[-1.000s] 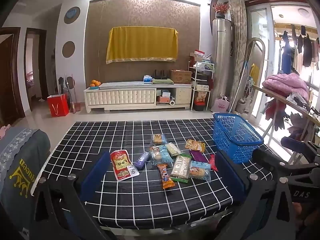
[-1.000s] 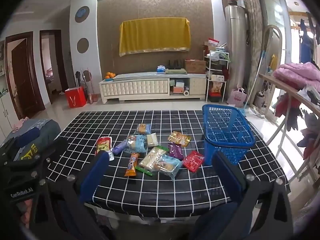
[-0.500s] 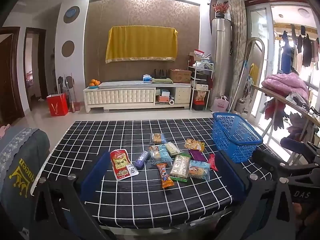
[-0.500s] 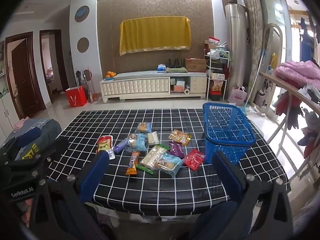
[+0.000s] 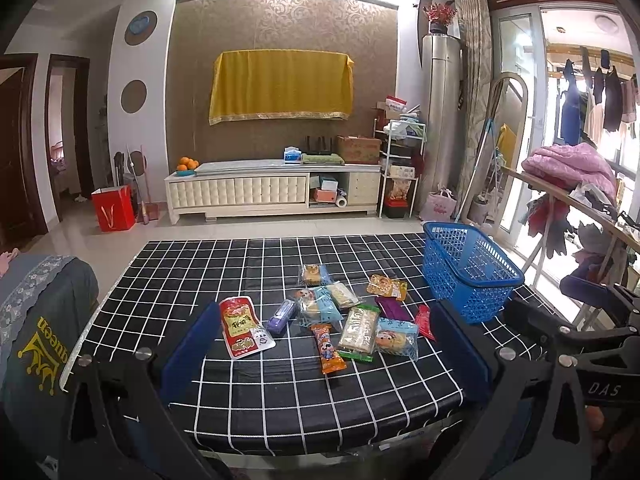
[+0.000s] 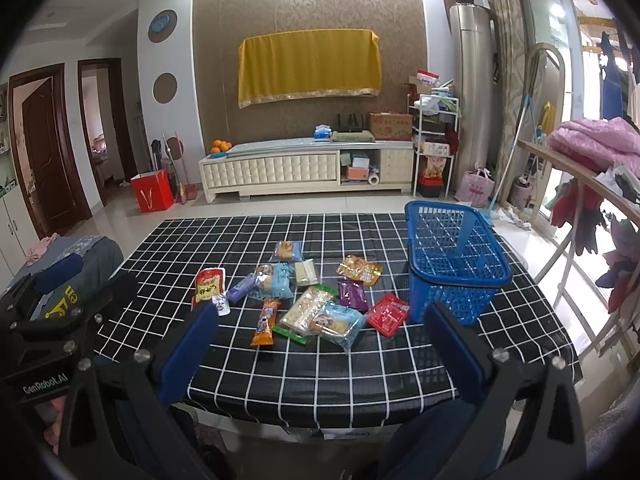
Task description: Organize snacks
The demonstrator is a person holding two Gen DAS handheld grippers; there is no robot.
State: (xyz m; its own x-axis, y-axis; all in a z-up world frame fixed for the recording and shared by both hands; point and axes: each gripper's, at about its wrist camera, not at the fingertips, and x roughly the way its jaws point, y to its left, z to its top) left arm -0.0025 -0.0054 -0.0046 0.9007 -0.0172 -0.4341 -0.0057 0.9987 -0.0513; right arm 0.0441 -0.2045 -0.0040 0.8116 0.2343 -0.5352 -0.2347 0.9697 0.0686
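- Your left gripper (image 5: 326, 354) and right gripper (image 6: 320, 352) both hang spread wide above the near edge of the table (image 6: 360, 376), with nothing between the fingers.
- The snacks (image 6: 308, 292) lie loose in a cluster at the middle of the table; none is in the basket (image 6: 456, 264), which stands empty at the right edge, toward the far corner.
- You look to be at the very start: no packet lifted yet.
- The red packet (image 6: 387, 314) lies just beside the basket's near wall, so it seems the easiest first pick for your right gripper.
- The pouch (image 5: 242, 326) lies apart on the left of the cluster, handy for your left gripper.
- The packets are flat and slippery-looking; come down low, close on an edge, and mind those that overlap.
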